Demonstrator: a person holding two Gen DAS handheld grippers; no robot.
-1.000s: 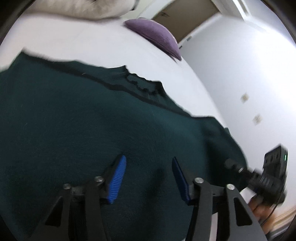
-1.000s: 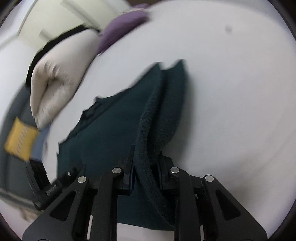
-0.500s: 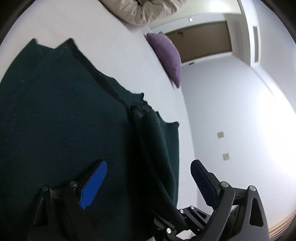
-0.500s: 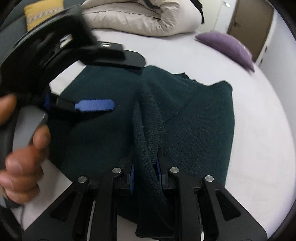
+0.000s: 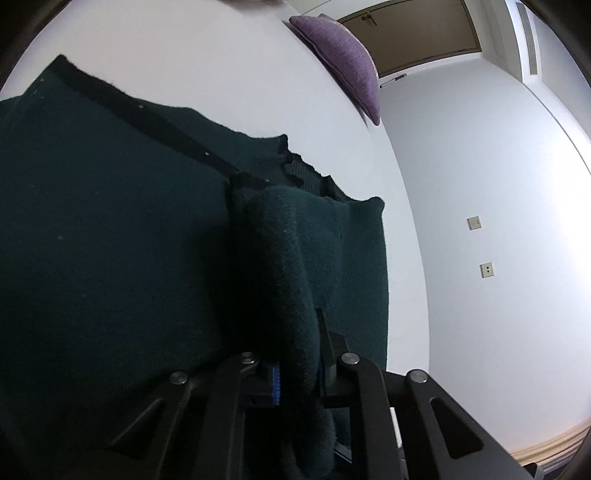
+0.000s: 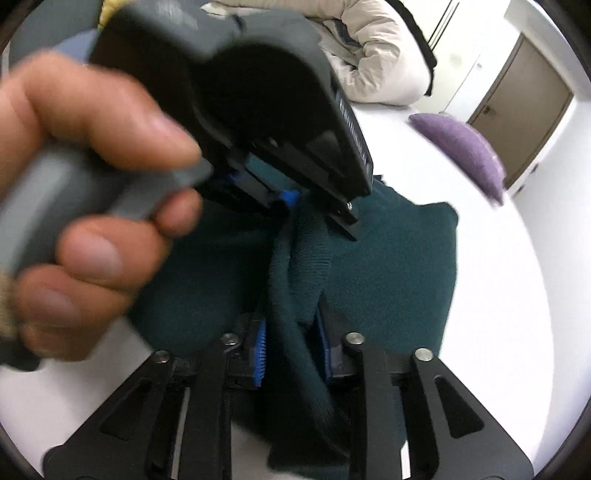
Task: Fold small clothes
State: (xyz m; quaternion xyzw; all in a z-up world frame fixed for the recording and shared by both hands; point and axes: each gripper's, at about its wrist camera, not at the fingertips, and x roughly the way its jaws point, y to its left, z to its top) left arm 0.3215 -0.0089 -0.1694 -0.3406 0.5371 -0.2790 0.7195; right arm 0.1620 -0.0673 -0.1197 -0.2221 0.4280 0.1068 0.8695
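Observation:
A dark green knitted sweater (image 5: 110, 240) lies spread on a white bed (image 5: 221, 74). One sleeve (image 5: 280, 258) is lifted into a ridge over the body. My left gripper (image 5: 295, 373) is shut on this sleeve. In the right wrist view my right gripper (image 6: 291, 350) is shut on the same sleeve (image 6: 295, 266) nearer its end. The left gripper (image 6: 291, 199), held by a hand (image 6: 92, 184), pinches the sleeve just beyond it. The rest of the sweater (image 6: 399, 266) lies flat to the right.
A purple cushion (image 5: 343, 55) lies at the far side of the bed, also in the right wrist view (image 6: 461, 147). A rolled beige duvet (image 6: 380, 59) lies at the back. A brown door (image 5: 417, 33) and a white wall (image 5: 498, 184) stand beyond the bed.
My left gripper was open over the sweater. It has moved onto the raised sleeve and shut on it. My right gripper has kept its hold and brought the sleeve over the body.

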